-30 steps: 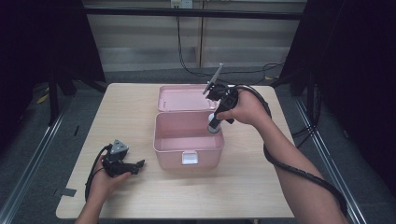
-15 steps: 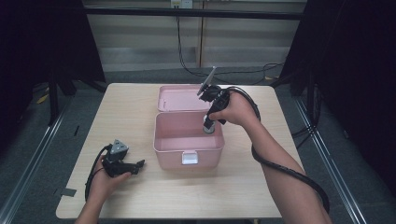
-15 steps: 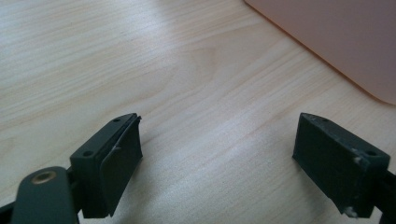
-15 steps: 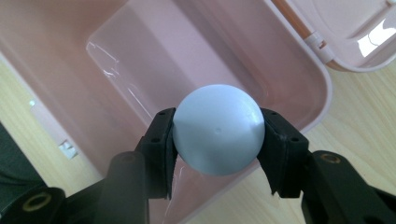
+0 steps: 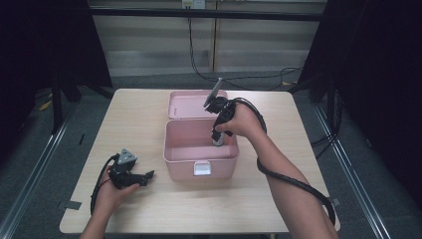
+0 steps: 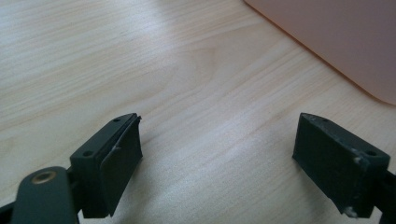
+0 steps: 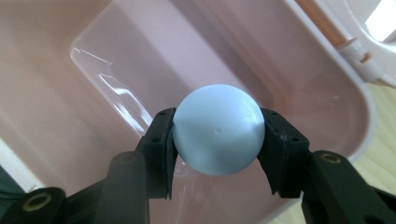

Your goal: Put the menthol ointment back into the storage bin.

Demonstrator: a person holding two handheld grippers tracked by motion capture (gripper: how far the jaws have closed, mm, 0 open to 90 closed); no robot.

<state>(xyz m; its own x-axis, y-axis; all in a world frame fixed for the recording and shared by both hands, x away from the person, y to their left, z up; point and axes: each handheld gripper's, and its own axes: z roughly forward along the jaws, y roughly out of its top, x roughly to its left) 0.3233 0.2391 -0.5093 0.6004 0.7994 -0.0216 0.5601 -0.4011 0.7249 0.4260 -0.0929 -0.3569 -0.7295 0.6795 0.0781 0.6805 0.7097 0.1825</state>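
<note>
In the high view, the right gripper (image 5: 218, 140) points down inside the open pink plastic box (image 5: 200, 164) at the middle of the frame, near the box's right wall; its hinged pink lid (image 5: 185, 103) lies flat on the pale wooden table (image 5: 134, 109) just behind the box. At the lower left of the frame the left gripper (image 5: 145, 176) rests on the table, well apart from the box. In the left gripper view, the two black jaws stand wide apart over bare wood grain with nothing between them, and a corner of the pink box shows at the upper right of the frame. In the right gripper view, the jaws are clamped on a smooth pale blue ball (image 7: 218, 136) at the centre of the frame, one pad on each side, held above the glossy pink floor of the box, which looks otherwise empty. The step in hand appears to be setting the ball down in the box. To do it well, I would bring the ball low to the floor before opening the jaws, and part them slowly, since a round ball will likely roll on that slick bottom. Keeping clear of the near wall should prevent a knock.
</note>
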